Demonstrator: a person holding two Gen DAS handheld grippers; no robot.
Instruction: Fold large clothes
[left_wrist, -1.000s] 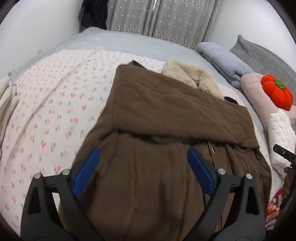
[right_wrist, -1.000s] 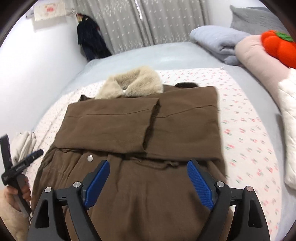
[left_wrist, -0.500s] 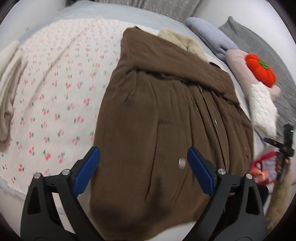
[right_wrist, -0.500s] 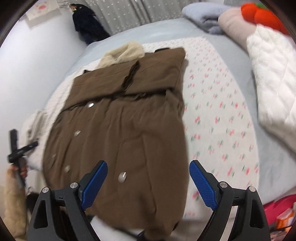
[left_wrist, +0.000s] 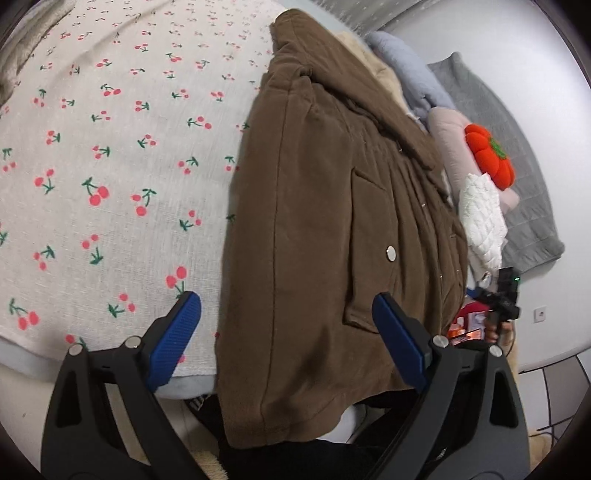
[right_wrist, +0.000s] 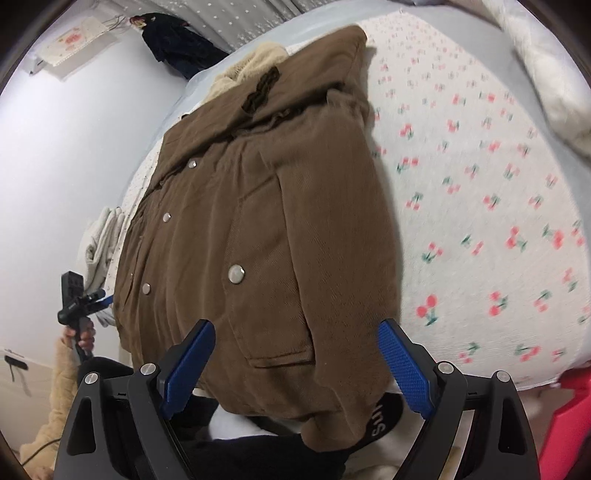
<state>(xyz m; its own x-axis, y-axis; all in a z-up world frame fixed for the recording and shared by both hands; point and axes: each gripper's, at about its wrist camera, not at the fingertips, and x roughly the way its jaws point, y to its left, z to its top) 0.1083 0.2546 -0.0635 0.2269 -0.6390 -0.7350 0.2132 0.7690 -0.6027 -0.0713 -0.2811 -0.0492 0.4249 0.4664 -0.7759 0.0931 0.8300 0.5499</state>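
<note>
So the brown coat (left_wrist: 325, 229) is laid out on the bed's cherry-print sheet (left_wrist: 110, 166), sleeves already folded in across the chest, and its bottom hem hangs over the near edge of the mattress. Long axis runs straight away from both claws: fur collar (right_wrist: 255, 61) at the far end, hem closest to them.

Left gripper (left_wrist: 286, 328) is spread wide, nothing in it, sitting right over the hem's left corner, with that side edge of the coat running up between its blue pads (left_wrist: 177, 332). Right gripper (right_wrist: 295, 365) is also wide open and empty, lined up over the right hem corner, the pocket flap (right_wrist: 280, 360) just ahead between its fingers.

My read on why they're parked like that: one claw per bottom corner, so both can pinch the hem and carry it up toward the collar for a crosswise fold. The overhang probably makes the edge easier to get a finger under.

Pillows and an orange pumpkin cushion (left_wrist: 489, 157) sit off to the left claw's far right.
</note>
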